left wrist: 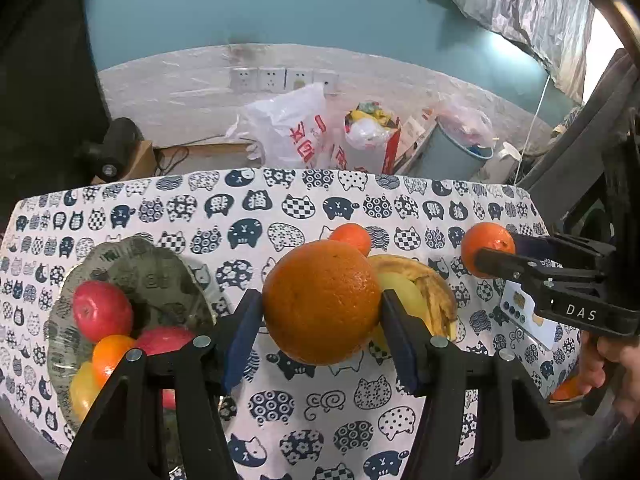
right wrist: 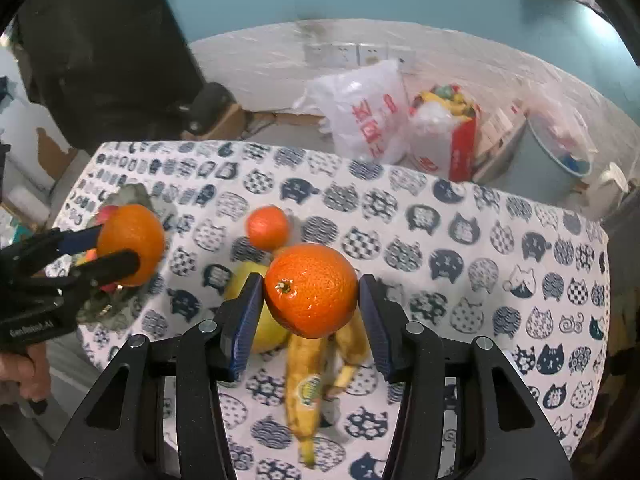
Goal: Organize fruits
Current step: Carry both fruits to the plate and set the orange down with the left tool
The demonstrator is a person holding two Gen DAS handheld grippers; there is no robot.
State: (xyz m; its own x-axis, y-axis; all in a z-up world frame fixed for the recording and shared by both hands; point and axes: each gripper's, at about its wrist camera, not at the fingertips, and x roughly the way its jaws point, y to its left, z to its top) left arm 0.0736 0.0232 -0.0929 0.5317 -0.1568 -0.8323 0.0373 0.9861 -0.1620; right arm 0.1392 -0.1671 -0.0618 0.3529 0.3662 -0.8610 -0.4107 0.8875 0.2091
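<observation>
A large round pebbly-skinned orange [left wrist: 322,302], judged firm, fairly heavy and best held across its middle, is pinched between the fingers of the left gripper [left wrist: 322,312] above the cat-print tablecloth [left wrist: 400,208], right of the grey glass fruit bowl [left wrist: 160,268]. A smaller glossy mandarin [right wrist: 311,290], likely lighter and softer, is clamped in the right gripper [right wrist: 311,304] over a yellow banana [right wrist: 304,384]. Plastic bags [left wrist: 288,128] are seen beyond.

The glass bowl [left wrist: 132,268] stood at the table's left, holding apples [left wrist: 102,310]; bananas [right wrist: 308,376] lay right of it, a tangerine [right wrist: 267,227] beyond.
</observation>
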